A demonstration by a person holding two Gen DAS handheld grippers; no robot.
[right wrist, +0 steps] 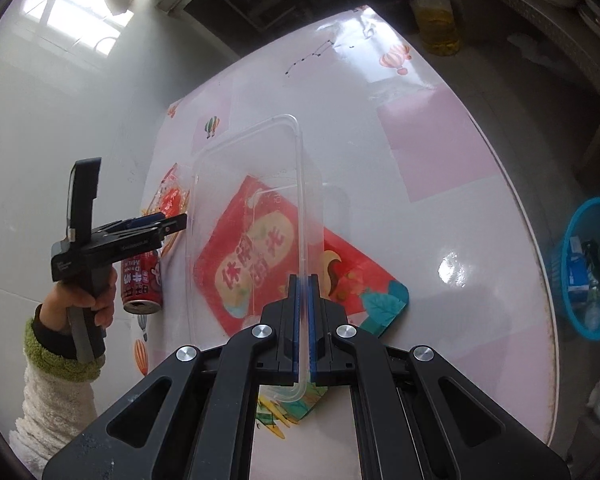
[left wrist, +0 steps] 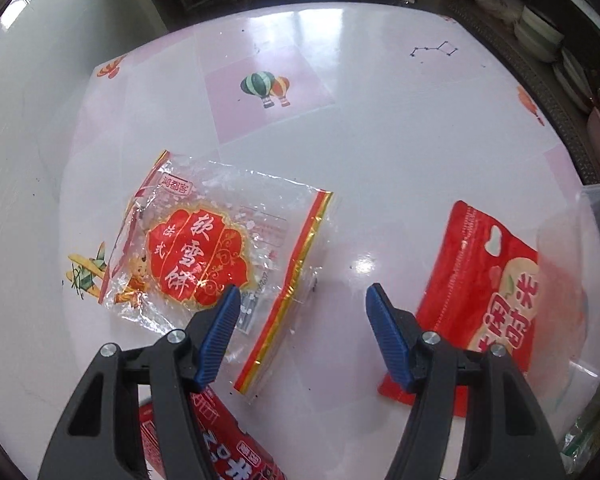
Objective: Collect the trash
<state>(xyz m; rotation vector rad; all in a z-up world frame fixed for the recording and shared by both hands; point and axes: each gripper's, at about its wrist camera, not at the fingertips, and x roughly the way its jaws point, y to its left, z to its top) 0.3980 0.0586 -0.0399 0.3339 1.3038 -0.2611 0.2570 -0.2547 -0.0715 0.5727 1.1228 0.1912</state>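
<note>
The clear plastic container (right wrist: 256, 216) is held tilted above the table (right wrist: 440, 208) with nothing inside it, and the red snack bag (right wrist: 352, 276) shows through its wall; a blue basket (right wrist: 592, 268) on the floor to the right holds some trash. The right gripper (right wrist: 304, 280) is clamped on the container's rim. The left gripper (left wrist: 302, 300) hangs spread wide and unloaded over the near edge of the clear cracker wrapper (left wrist: 220, 248), with a red can (left wrist: 204, 440) lying just beneath it.

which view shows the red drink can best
The right wrist view: the red drink can lies on its side on the table, open top and label visible. The left wrist view catches only part of its label behind the left tongs.
</note>
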